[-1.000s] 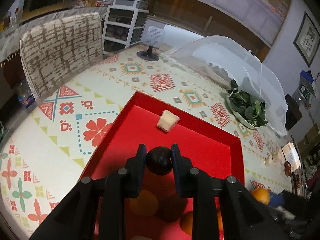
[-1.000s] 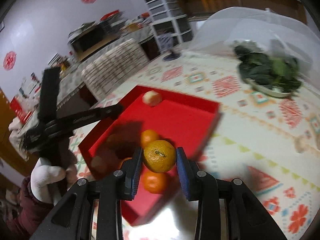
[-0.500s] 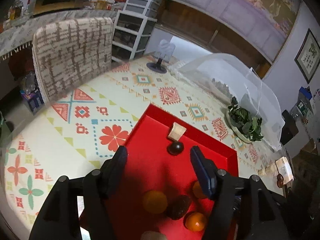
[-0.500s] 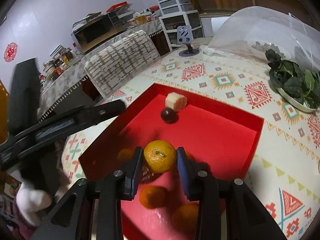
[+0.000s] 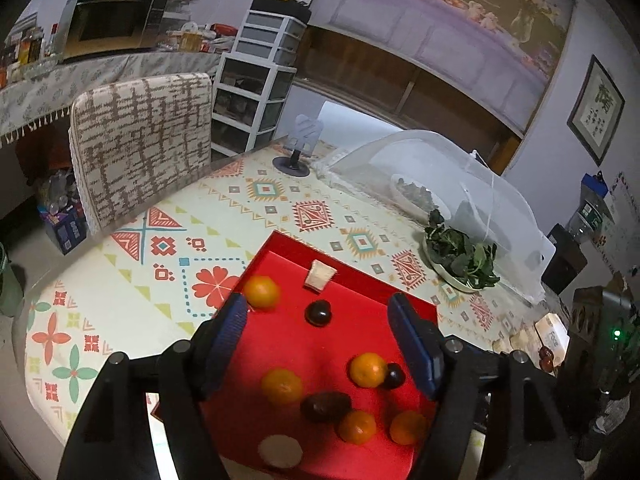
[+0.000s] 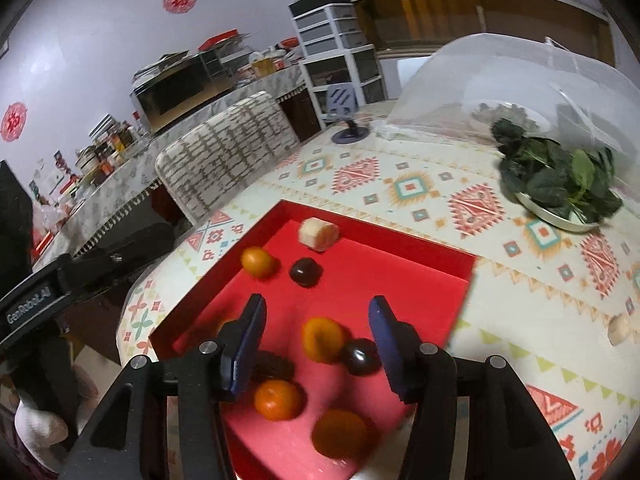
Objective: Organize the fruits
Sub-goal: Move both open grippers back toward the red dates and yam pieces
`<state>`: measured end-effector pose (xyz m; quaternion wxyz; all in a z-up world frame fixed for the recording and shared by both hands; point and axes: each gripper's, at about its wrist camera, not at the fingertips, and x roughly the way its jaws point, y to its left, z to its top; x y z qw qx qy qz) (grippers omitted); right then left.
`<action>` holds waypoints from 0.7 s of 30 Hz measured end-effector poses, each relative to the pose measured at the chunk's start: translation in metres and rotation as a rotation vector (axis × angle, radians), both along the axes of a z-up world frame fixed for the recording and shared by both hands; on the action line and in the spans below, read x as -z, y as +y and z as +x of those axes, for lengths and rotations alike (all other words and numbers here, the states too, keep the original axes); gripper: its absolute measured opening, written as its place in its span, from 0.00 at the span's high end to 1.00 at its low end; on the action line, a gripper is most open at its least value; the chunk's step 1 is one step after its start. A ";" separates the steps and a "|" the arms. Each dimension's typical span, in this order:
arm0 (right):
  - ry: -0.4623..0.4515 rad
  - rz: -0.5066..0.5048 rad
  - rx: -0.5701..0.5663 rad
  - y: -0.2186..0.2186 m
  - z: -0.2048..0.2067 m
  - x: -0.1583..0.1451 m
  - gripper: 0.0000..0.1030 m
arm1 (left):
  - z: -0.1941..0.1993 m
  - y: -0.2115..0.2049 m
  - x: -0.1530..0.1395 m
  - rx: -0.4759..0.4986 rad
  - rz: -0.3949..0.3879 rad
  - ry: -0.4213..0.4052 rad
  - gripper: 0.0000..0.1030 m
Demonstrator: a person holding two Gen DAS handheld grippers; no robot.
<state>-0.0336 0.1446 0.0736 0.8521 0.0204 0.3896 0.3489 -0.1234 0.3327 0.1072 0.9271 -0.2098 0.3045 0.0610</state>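
A red tray lies on the patterned tablecloth and holds several oranges, dark round fruits and a banana piece. My left gripper hovers above the tray, jaws opening wide and nothing between them. The dark fruit lies on the tray floor below it. My right gripper is also opening, with no pad touching fruit. A blurred orange and a dark fruit lie on the tray beneath it. Another orange rests by the tray's far left wall.
A plate of leafy greens and a white mesh food cover stand beyond the tray on the right. A chair back rises past the table's left edge. A pale chunk lies on the cloth right of the tray.
The left jaws let go of the dark fruit, spread wide and drew up and back. The right jaws opened and no longer hold the orange; an orange now lies by the tray's left wall.
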 end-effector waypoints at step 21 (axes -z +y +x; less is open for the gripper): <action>0.066 0.002 0.325 -0.194 -0.008 0.018 0.44 | 0.007 -0.164 0.005 0.299 0.013 0.029 0.26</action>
